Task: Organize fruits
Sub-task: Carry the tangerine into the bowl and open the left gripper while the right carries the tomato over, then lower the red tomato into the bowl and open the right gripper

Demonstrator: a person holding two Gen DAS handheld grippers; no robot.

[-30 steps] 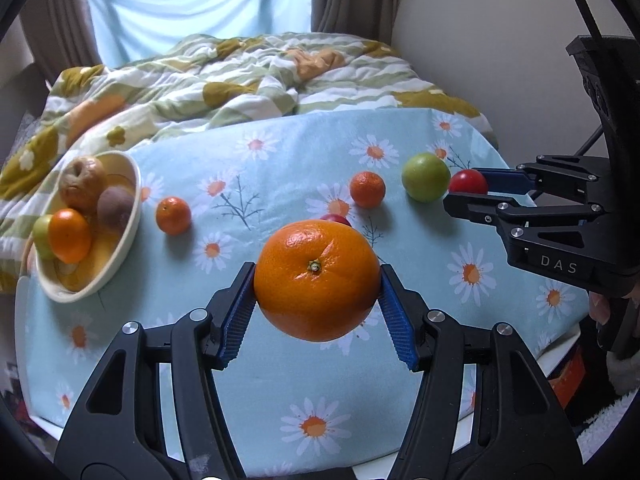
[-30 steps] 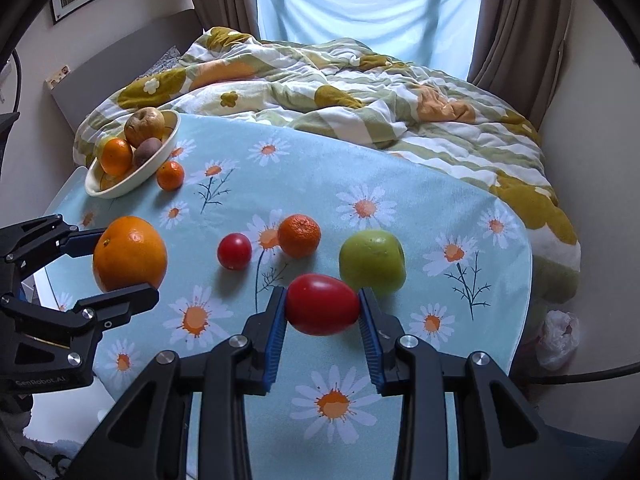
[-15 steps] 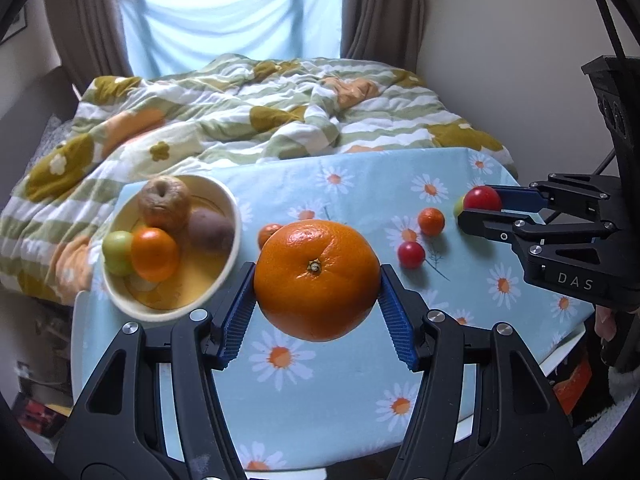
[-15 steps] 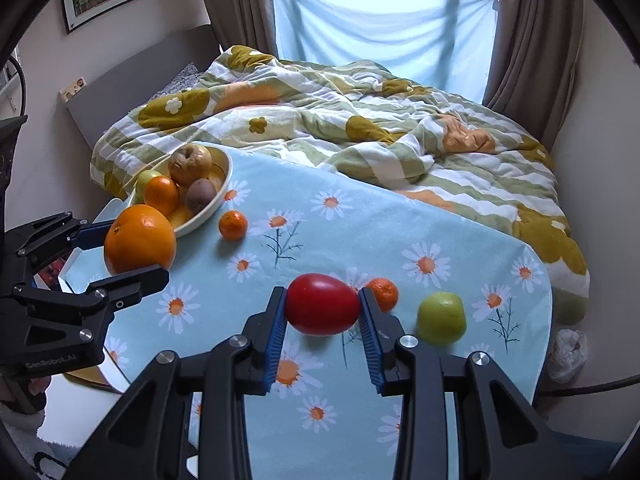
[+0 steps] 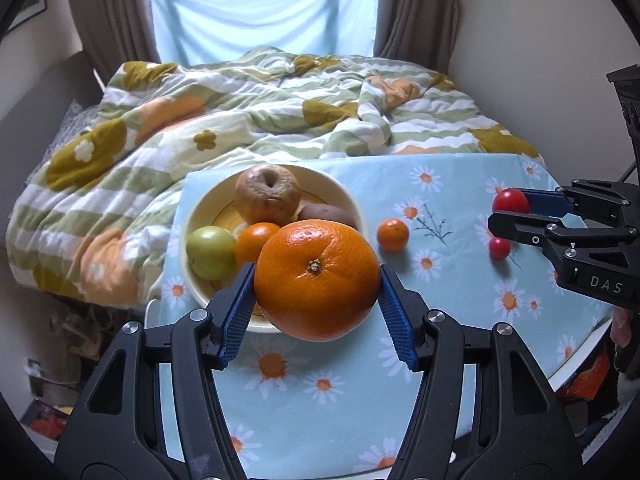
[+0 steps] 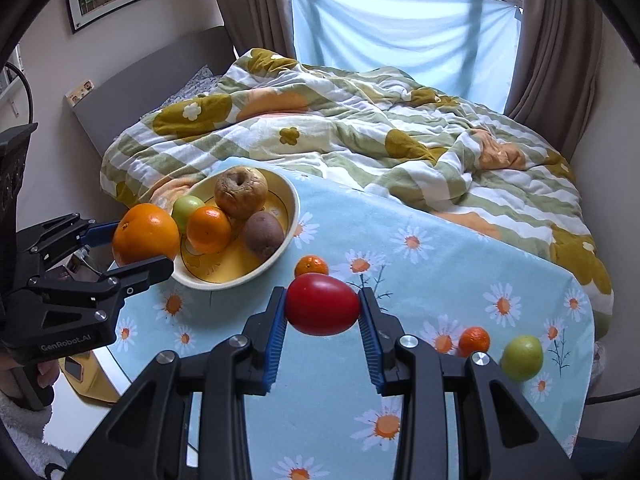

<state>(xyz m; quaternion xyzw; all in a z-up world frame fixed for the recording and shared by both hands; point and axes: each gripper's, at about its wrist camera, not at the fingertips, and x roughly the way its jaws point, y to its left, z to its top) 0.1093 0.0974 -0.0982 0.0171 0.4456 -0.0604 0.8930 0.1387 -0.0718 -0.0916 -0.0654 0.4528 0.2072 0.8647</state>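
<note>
My left gripper [image 5: 316,300] is shut on a large orange [image 5: 317,279] and holds it above the near rim of the cream bowl [image 5: 344,196]. The bowl [image 6: 294,208] holds a wrinkled apple [image 6: 241,192], a kiwi [image 6: 263,234], a small orange [image 6: 209,229] and a green apple [image 6: 186,209]. My right gripper [image 6: 322,320] is shut on a red tomato [image 6: 322,304], held above the table to the right of the bowl. It also shows at the right in the left wrist view [image 5: 511,201].
Loose on the daisy tablecloth [image 6: 440,264] lie a mandarin [image 6: 311,266] near the bowl, another mandarin [image 6: 474,341], a green apple [image 6: 522,357] and a small red tomato [image 5: 499,249]. A bed with a rumpled quilt [image 6: 360,128] lies behind the table.
Both grippers have moved left over the table towards the bowl, each still holding its fruit. The bowl now lies right under the large orange.
</note>
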